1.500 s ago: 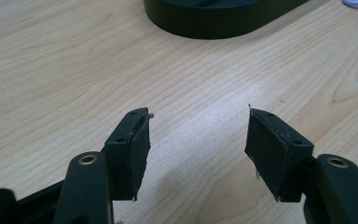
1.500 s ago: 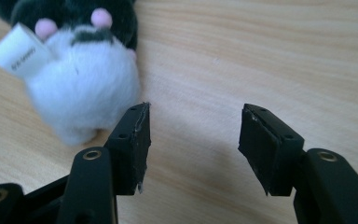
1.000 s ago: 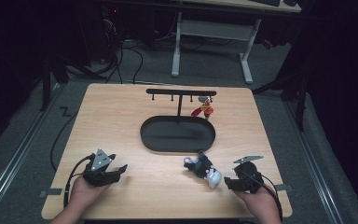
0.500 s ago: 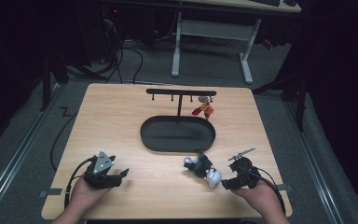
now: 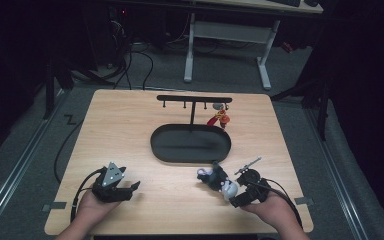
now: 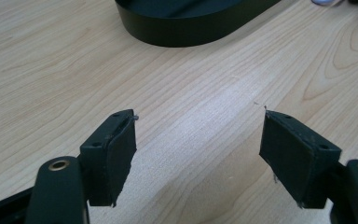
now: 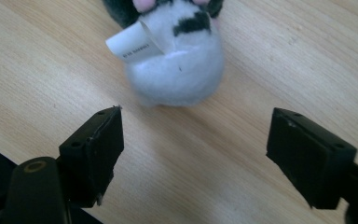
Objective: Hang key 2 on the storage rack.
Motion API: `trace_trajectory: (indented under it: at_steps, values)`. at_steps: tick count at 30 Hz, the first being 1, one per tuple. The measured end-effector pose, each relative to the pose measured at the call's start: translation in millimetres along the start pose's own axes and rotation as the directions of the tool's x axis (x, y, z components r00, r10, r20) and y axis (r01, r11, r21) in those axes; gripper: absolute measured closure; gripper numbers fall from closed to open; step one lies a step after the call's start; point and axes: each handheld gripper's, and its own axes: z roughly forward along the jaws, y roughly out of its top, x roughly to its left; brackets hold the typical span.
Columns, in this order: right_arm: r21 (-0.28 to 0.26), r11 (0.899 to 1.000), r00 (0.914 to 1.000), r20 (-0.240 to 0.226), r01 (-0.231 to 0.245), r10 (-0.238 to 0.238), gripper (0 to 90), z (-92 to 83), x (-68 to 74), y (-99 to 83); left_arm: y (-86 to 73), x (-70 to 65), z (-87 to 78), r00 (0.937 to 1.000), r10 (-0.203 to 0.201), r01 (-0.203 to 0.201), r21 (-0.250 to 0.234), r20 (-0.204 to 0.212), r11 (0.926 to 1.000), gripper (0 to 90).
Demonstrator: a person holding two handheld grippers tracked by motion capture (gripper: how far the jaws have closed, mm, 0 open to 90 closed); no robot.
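A small plush toy [image 5: 219, 182], white and dark grey with a paper tag, lies on the wooden table near its front right. In the right gripper view the plush toy [image 7: 177, 60] sits just beyond my right gripper [image 7: 193, 149], which is open with bare wood between its jaws. My right gripper [image 5: 241, 192] is held at the toy's right side. Over at the front left, my left gripper [image 5: 122, 189] is open too, low over the table. The left gripper [image 6: 198, 149] has nothing between its jaws and points toward the black oval tray [image 6: 186, 32].
The black oval tray [image 5: 161, 148] lies mid-table, with a black T-shaped hook rack [image 5: 194, 99] standing behind it. A red and grey keychain charm [image 5: 219, 116] hangs from the rack's right end. A desk frame and cables sit on the floor beyond the table.
My right gripper has shifted a little left and turned toward the plush toy. The left gripper has barely moved.
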Motion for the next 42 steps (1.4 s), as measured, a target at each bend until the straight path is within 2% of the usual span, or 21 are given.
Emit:
trace_trajectory:
  at_steps: [1,4,7,16,21,34,42]
  values:
    - [0.015,1.000,1.0000,-0.004,-0.008,0.008,19.0,2.7,2.1,1.6,-1.0,0.5,1.5,1.0000,-0.005,0.005,0.015,-0.001,0.9999,25.7]
    - [0.018,1.000,0.9999,-0.001,-0.011,0.011,18.9,5.5,3.6,3.2,-0.9,0.9,1.3,0.9999,-0.010,0.010,0.015,-0.004,0.9998,24.7]
    - [0.017,1.000,0.9999,0.003,0.013,-0.013,18.2,6.0,6.2,7.9,-0.6,0.9,0.1,0.9999,-0.014,0.014,0.008,-0.005,0.9999,24.3]
    - [0.018,0.999,0.9995,0.007,0.030,-0.030,18.0,5.6,10.1,19.7,-0.4,-1.0,1.7,0.9999,-0.017,0.017,0.013,-0.003,0.9998,22.4]
    - [0.029,0.999,0.9989,-0.003,0.047,-0.047,18.2,12.3,14.5,31.4,0.3,-0.7,2.8,0.9999,-0.017,0.017,0.016,-0.004,0.9997,20.1]
    - [0.053,0.996,0.9978,-0.014,0.066,-0.065,18.4,23.1,20.0,45.5,1.2,-0.4,1.9,0.9998,-0.017,0.018,0.016,-0.011,0.9997,15.1]
    - [0.065,0.995,0.9974,-0.027,0.069,-0.068,23.6,28.4,17.9,53.5,-2.0,0.6,-0.6,0.9996,-0.023,0.023,0.019,-0.017,0.9996,15.3]
